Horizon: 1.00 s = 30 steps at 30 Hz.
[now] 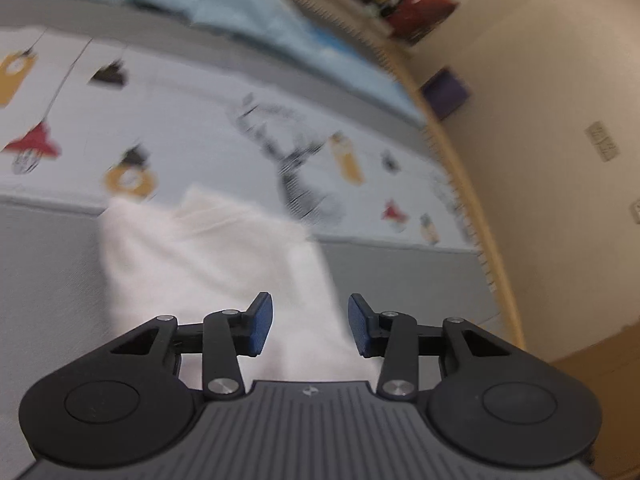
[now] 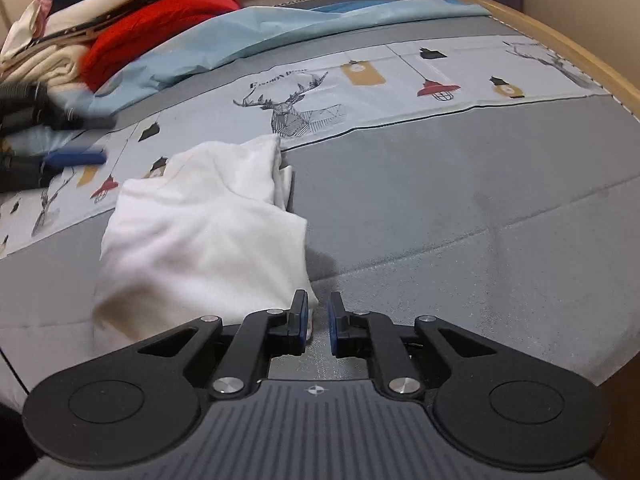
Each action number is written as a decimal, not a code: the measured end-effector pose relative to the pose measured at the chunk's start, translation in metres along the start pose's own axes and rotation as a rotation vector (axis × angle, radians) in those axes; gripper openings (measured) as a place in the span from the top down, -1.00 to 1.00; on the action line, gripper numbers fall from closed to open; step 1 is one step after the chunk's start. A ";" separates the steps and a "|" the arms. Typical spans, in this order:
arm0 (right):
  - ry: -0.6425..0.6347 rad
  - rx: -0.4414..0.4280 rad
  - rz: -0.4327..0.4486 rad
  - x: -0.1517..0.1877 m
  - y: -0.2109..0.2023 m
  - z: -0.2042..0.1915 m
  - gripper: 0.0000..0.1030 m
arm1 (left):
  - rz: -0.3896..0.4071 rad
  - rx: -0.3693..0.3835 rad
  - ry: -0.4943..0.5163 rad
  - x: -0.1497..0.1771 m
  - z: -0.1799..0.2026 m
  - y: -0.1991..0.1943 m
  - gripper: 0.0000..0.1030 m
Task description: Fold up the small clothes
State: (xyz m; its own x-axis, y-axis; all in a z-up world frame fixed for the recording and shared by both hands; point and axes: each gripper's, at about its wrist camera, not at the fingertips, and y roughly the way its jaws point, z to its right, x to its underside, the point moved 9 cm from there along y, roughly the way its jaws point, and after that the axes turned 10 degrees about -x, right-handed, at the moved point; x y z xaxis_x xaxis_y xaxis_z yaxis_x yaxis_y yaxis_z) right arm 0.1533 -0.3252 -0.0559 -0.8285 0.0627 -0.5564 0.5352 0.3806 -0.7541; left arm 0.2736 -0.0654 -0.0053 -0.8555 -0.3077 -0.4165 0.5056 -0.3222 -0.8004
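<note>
Blue-padded fingers of the right claw point(image 2: 318, 324) stand a narrow gap apart with only grey bedding between them; the near corner of the white garment point(image 2: 200, 232) lies just beside its left finger, touching or nearly so. The garment is loosely folded and spreads ahead and to the left of this claw on the bed point(image 2: 480, 220). The left claw point(image 1: 310, 322) hangs wide apart above the same white garment point(image 1: 208, 256), gripping nothing. Beyond the garment runs a pale band printed with a deer and lamps point(image 2: 296, 112), then a light blue sheet point(image 2: 280, 28). Far left of the right claw sits a pile of clothes point(image 2: 112, 28).
</note>
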 end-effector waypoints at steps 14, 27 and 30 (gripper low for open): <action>0.270 -0.012 -0.068 0.000 0.051 0.020 0.44 | -0.176 -0.113 0.260 0.055 -0.029 0.011 0.16; 0.196 -0.088 -0.067 -0.011 0.000 -0.003 0.86 | -0.201 -0.078 0.378 0.073 -0.025 0.009 0.20; 0.193 -0.082 -0.227 0.003 0.002 0.001 0.85 | -0.262 -0.109 0.431 0.087 -0.031 0.017 0.20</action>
State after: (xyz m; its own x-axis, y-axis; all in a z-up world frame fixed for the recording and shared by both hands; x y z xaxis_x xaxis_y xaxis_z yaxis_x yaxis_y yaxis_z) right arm 0.1523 -0.3249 -0.0596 -0.9457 0.1385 -0.2941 0.3239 0.4780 -0.8165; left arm 0.2039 -0.0696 -0.0683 -0.9320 0.1756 -0.3172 0.2729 -0.2364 -0.9326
